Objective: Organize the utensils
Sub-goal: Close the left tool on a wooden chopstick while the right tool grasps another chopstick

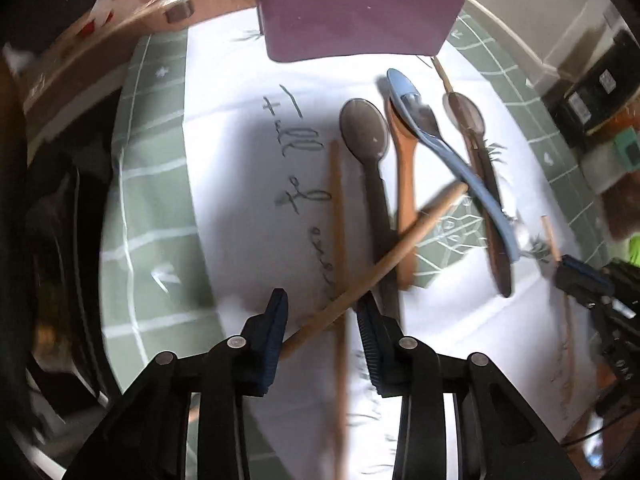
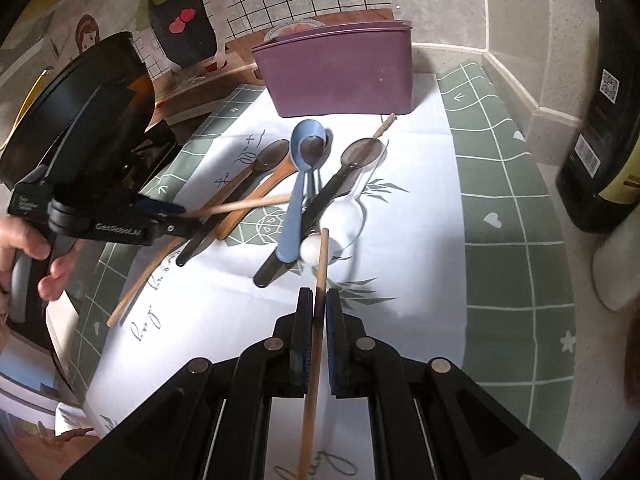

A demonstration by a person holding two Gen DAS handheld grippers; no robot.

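My left gripper points down over a white printed cloth. Its jaws stand apart, and a wooden chopstick crosses the gap at a slant, its far end resting over the spoon handles. A second chopstick lies on the cloth beneath. My right gripper is shut on another chopstick, which points toward the pile. That pile holds a blue spoon, dark spoons and a wooden spoon. A purple container stands behind the pile. The left gripper shows at the left of the right wrist view.
A green checked mat lies under the cloth. A dark bottle stands at the right by the wall. A black pan sits at the left, behind a person's hand. A white round piece lies among the handles.
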